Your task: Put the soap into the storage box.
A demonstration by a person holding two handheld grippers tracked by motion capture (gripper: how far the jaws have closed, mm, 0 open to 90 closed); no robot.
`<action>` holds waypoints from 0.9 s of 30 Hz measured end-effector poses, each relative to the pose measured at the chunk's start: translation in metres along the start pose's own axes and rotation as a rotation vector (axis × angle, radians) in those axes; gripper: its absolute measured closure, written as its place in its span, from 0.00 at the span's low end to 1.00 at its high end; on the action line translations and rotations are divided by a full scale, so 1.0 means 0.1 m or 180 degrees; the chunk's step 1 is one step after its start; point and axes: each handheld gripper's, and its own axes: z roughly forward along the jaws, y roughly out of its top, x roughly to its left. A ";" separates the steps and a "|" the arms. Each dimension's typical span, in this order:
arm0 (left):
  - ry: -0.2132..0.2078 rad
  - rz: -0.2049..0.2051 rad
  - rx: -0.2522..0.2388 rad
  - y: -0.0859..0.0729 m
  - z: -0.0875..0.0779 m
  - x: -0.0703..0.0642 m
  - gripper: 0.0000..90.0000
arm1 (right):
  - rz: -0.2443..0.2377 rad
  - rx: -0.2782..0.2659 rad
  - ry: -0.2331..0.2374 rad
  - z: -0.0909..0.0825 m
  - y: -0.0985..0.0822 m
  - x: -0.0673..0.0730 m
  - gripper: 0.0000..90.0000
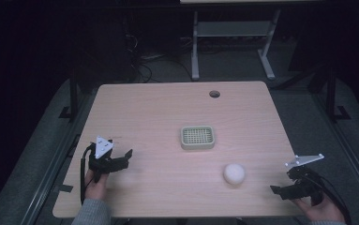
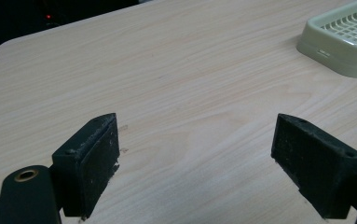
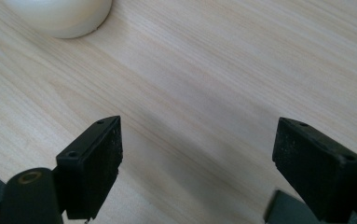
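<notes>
A pale green soap dish (image 1: 198, 137) with a grid top sits near the middle of the wooden table (image 1: 168, 108). A white rounded soap bar (image 1: 234, 174) lies to its front right. My left gripper (image 1: 119, 161) rests at the table's front left, open and holding nothing; the left gripper view has the dish (image 2: 344, 39) at upper right, beyond the wide-apart jaws. My right gripper (image 1: 285, 187) sits at the front right corner, open and holding nothing. In the right gripper view the soap bar (image 3: 59, 16) lies at the top left, well ahead of the jaws.
A round cable hole (image 1: 214, 93) pierces the table near its far edge. Beyond the table stand the legs of a white desk frame (image 1: 233, 33) and loose cables on the dark floor. Black stands flank the table's left and right sides.
</notes>
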 end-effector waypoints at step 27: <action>-0.0015 -0.0003 -0.0022 0.00 -0.01 0.00 0.16 | -0.0391 0.0158 0.0252 -0.01 0.39 0.25 0.21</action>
